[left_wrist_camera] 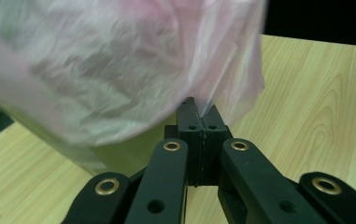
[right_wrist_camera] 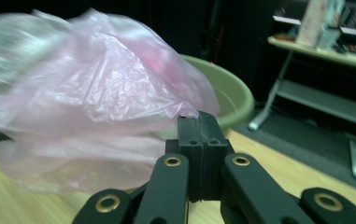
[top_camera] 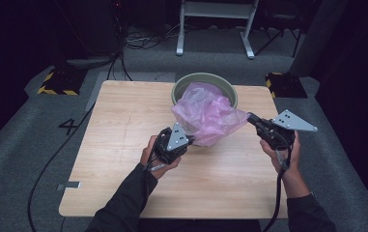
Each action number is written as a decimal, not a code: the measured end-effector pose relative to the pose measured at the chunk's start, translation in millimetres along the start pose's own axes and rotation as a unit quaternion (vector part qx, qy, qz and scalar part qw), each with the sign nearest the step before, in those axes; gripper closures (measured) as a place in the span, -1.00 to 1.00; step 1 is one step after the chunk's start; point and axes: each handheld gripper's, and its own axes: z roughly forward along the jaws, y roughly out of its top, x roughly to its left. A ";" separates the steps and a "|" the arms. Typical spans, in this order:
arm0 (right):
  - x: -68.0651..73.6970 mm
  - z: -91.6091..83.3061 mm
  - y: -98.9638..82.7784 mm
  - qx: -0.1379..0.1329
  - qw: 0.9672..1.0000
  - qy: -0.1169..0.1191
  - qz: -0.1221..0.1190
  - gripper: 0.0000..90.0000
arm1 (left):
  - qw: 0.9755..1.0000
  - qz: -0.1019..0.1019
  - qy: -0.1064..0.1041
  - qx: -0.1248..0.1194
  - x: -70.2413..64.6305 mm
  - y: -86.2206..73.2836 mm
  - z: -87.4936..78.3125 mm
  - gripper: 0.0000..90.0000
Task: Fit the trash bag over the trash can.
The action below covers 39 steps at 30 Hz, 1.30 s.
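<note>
**Two grippers are holding one pink bag at the green basin**

Dark grey carpet is surrounding a light wooden table, and the room behind is staying almost black. One round green basin is standing at the far edge of the table, near the middle. One thin pink plastic bag is lying partly in the basin and is spilling over its near rim, toward the person. What is lying inside the bag, or under it in the basin, I cannot tell, because the film is crumpled and cloudy.

Two grippers are working here. The left gripper is sitting just in front of the basin, at the near left corner of the bag, and its jaws are pressed together on a fold of the film; the left gripper view is showing the plastic pinched between the black pads. The right gripper is standing to the right of the basin, and it is clamping the right corner of the bag in the same way. The bag is stretching between both.

Behind the basin, on the floor, one white metal frame is standing, cut off by the top edge. Two blocks with yellow-black stripes are lying on the carpet, one at each far side of the basin. The near wall of the basin is hidden by the bag.
</note>
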 end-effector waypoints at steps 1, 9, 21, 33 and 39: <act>0.0 0.0 0.0 0.000 1.000 0.000 0.000 0.97 | 1.000 -0.004 -0.002 -0.001 1.7 -1.4 0.5 1.00; 4.6 1.3 -7.4 0.005 0.999 0.019 -0.028 -0.05 | 1.000 -0.011 0.004 -0.006 4.6 -3.2 1.0 1.00; 65.2 -7.7 19.3 -0.045 0.978 0.030 -0.201 -0.10 | 1.000 0.000 0.001 0.012 3.9 -1.5 6.2 1.00; 37.9 32.3 41.9 -0.014 0.989 -0.008 -0.148 1.00 | 0.999 0.009 0.002 0.040 10.4 -8.5 11.0 1.00; 11.1 47.3 43.9 -0.004 0.995 -0.043 -0.088 1.00 | 0.998 0.011 0.002 0.059 16.2 -20.3 11.5 1.00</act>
